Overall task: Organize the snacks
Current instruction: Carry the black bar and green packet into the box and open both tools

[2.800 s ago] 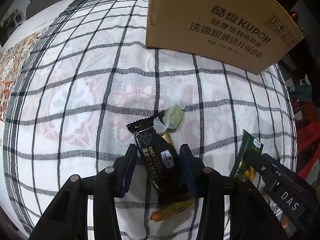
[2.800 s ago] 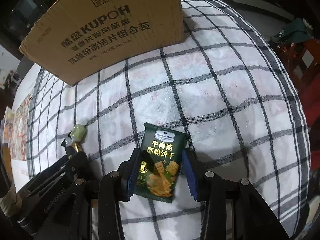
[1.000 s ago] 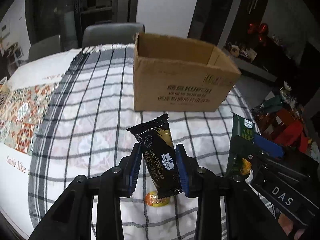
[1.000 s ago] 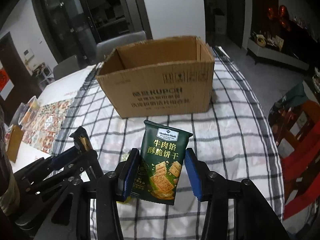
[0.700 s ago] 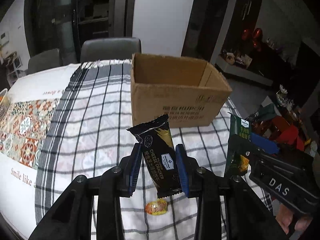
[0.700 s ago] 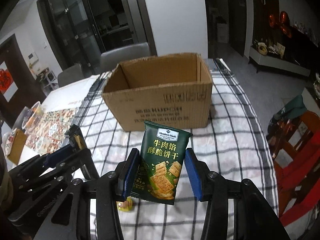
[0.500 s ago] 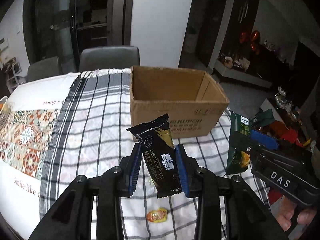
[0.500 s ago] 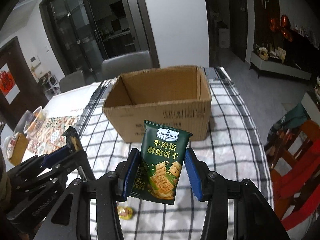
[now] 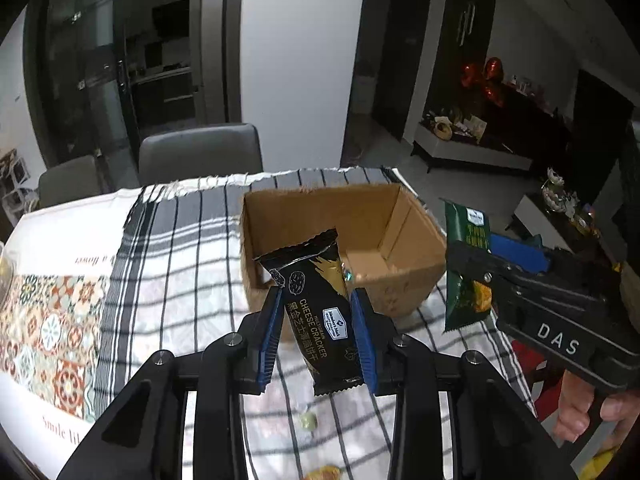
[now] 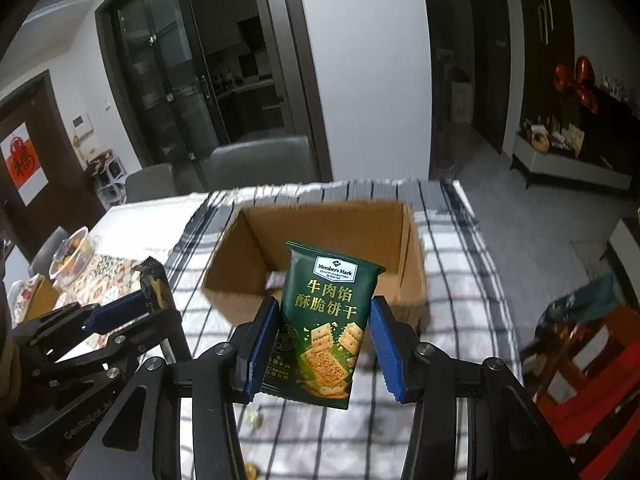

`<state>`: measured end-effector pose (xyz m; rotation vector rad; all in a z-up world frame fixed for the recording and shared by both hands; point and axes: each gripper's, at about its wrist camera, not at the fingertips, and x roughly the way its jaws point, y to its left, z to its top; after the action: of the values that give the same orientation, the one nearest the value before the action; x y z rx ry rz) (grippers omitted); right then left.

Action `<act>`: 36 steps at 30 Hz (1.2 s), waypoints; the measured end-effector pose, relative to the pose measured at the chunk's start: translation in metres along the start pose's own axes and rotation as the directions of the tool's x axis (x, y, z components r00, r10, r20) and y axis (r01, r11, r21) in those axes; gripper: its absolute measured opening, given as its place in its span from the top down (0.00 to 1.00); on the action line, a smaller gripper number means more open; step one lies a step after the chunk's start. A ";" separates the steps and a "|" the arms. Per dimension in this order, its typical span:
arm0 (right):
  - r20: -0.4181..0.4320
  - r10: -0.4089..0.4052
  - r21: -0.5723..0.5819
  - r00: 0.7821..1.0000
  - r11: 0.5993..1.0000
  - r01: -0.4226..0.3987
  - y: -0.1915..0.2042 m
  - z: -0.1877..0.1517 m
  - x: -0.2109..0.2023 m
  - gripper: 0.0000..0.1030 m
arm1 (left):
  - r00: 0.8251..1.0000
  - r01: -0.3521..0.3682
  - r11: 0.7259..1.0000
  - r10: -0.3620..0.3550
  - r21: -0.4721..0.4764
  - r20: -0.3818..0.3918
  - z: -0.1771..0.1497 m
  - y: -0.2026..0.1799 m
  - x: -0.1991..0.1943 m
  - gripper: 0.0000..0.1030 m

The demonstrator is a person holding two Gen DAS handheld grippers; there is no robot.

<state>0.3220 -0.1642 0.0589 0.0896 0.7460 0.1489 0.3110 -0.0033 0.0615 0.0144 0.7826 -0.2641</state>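
My left gripper (image 9: 316, 312) is shut on a black cheese cracker packet (image 9: 314, 304), held upright in the air in front of the open cardboard box (image 9: 384, 216). My right gripper (image 10: 322, 328) is shut on a green Member's Mark biscuit packet (image 10: 326, 320), also held high before the box (image 10: 412, 248). The green packet also shows in the left wrist view (image 9: 466, 272), to the right of the box. The black packet's end shows in the right wrist view (image 10: 154, 280), at the left. Something small lies inside the box, mostly hidden.
The box stands on a black-and-white checked tablecloth (image 9: 168, 264). A pale green candy (image 9: 309, 422) and an orange candy (image 9: 322, 472) lie on the cloth below my left gripper. A patterned mat (image 9: 44, 312) lies at the left. Grey chairs (image 9: 200, 152) stand behind the table.
Both grippers have risen with their packets and moved toward the box, so I now look down into its open top. The candies stay on the cloth below.
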 end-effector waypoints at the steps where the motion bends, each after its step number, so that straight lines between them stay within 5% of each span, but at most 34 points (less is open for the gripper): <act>1: 0.009 0.000 -0.002 1.000 1.000 0.000 -0.001 0.006 0.002 0.54 | 1.000 -0.001 1.000 0.001 0.001 0.004 0.004 0.000 0.002 0.67; 14: 0.020 -0.023 -0.081 1.000 0.996 0.025 -0.007 0.045 0.063 0.54 | 1.000 -0.001 0.999 0.000 0.050 0.025 0.050 0.007 0.063 0.67; 20: -0.015 -0.068 -0.069 0.998 0.995 0.067 -0.019 0.041 0.087 0.41 | 0.998 -0.052 0.998 0.050 0.043 0.039 0.052 0.011 0.078 0.46; 36: 0.069 0.050 -0.090 0.996 0.995 -0.044 0.008 -0.017 0.020 0.41 | 0.989 -0.064 0.998 0.060 0.028 0.136 -0.016 0.011 -0.005 0.46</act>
<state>0.3240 -0.1528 0.0345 0.0281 0.6657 0.2223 0.2989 0.0104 0.0524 0.0507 0.6422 -0.2160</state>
